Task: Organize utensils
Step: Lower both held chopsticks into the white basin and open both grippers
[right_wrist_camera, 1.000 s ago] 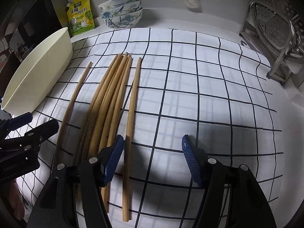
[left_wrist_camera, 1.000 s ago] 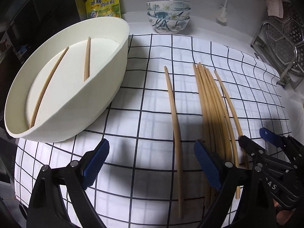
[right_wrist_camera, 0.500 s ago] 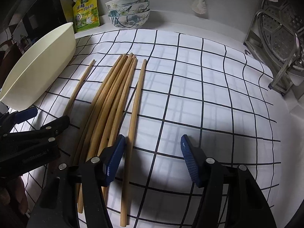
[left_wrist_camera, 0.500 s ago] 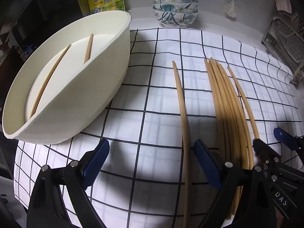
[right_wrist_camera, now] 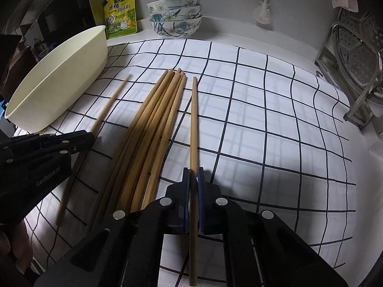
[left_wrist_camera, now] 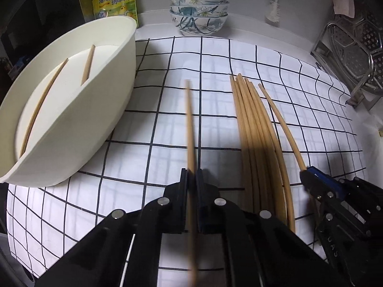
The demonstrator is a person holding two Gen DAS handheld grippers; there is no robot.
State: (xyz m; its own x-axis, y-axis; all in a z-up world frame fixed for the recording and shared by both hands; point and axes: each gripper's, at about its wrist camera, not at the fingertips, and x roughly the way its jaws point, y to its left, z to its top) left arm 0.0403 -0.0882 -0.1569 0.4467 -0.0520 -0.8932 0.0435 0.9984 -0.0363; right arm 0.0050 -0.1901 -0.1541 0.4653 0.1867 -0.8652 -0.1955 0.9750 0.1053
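Note:
Wooden chopsticks lie on a white cloth with a black grid. My left gripper [left_wrist_camera: 191, 174] is shut on the leftmost single chopstick [left_wrist_camera: 190, 124], which runs between its pads. The right gripper [right_wrist_camera: 193, 171] is shut on the rightmost single chopstick [right_wrist_camera: 194, 124]. Between them lies a bundle of several chopsticks [left_wrist_camera: 253, 129], also the bundle [right_wrist_camera: 158, 119] in the right wrist view. A cream oval tub [left_wrist_camera: 105, 91] at the left holds two chopsticks [left_wrist_camera: 87, 64]. Each gripper shows at the edge of the other's view: right gripper [left_wrist_camera: 311, 174], left gripper [right_wrist_camera: 83, 138].
Stacked floral bowls [left_wrist_camera: 198, 12] and a yellow seasoning pouch [left_wrist_camera: 115, 0] stand at the back by the wall. A metal rack [left_wrist_camera: 354, 55] with a steamer plate stands at the right edge. A brush [right_wrist_camera: 262, 12] hangs on the wall. Part of a hand [right_wrist_camera: 14, 244] shows low left.
Both grippers have gone from wide open to shut, the left onto the leftmost single chopstick, the right onto the rightmost one. Both edged slightly forward over the cloth.

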